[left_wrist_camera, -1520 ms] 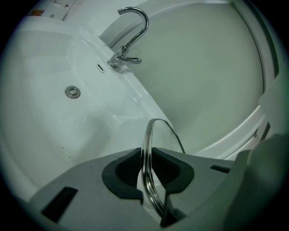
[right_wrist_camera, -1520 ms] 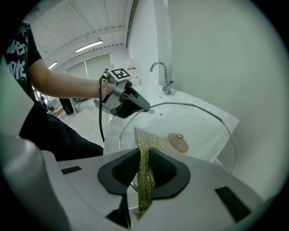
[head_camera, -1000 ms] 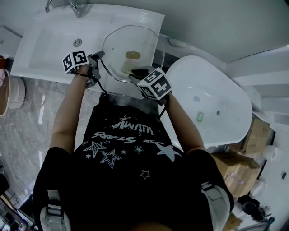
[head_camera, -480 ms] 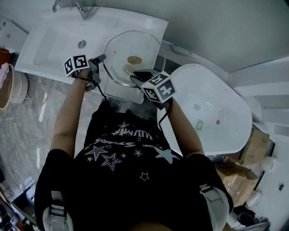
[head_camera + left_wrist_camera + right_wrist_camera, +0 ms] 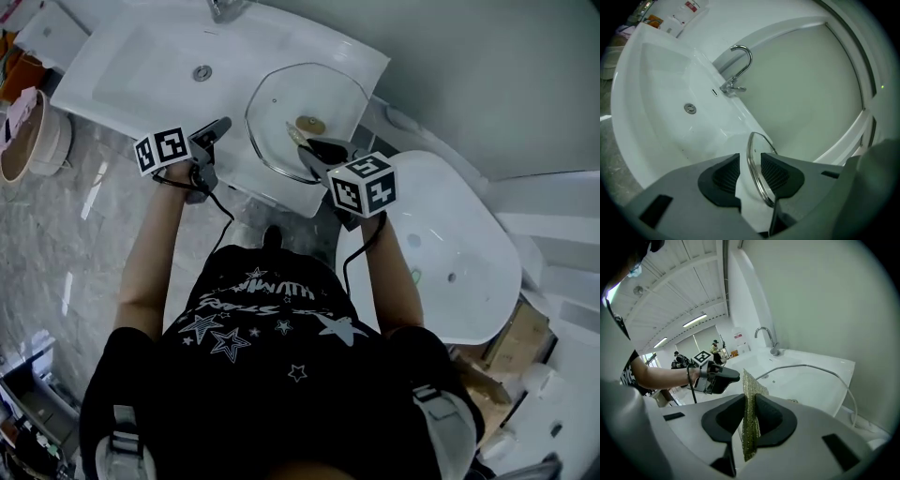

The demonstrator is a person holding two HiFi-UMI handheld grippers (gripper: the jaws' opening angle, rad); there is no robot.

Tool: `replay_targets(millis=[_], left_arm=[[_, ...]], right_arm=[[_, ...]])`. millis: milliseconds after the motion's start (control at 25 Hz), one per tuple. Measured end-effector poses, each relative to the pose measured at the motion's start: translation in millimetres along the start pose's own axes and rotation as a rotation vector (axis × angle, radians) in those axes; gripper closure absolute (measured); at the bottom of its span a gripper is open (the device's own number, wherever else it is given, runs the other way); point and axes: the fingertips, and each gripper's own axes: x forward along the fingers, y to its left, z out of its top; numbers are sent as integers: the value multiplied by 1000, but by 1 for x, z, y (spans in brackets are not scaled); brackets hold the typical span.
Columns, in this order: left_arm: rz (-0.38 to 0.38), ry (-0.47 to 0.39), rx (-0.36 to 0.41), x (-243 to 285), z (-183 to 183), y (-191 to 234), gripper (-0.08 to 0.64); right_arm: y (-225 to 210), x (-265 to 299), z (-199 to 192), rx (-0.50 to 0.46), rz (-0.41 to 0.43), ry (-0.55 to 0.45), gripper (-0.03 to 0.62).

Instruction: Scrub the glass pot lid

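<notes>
Round clear glass pot lid (image 5: 302,112) lies upper centre, on white sink (image 5: 141,66) ledge. Left gripper (image 5: 221,126) jaws opening, lid rim edge-on between them, unpressed. Right gripper (image 5: 314,148), at lid's lower edge, clamps gold mesh scouring pad (image 5: 750,413).

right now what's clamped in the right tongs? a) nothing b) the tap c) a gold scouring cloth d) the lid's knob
c: in the right gripper view the right tongs are shut on a gold scouring cloth, which sticks out above and below them.
</notes>
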Motion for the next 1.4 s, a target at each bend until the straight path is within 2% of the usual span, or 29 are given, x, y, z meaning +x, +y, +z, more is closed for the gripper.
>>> replay_targets(millis=[280, 360, 560, 720, 1080, 1400], left_arm=[[-45, -107, 20, -54, -14, -18, 437], [-41, -133, 47, -73, -19, -22, 439], [39, -186, 167, -144, -42, -16, 459], [75, -232, 188, -190, -61, -15, 502], [80, -247, 196, -254, -120, -38, 526], [107, -245, 299, -282, -163, -66, 537]], right_arm=[[15, 8, 8, -57, -16, 6, 525], [21, 8, 11, -61, -13, -5, 525], [70, 6, 19, -112, 7, -45, 525], [110, 3, 16, -120, 31, -76, 525], [180, -26, -22, -98, 64, -105, 525], [211, -58, -50, -102, 73, -115, 526]])
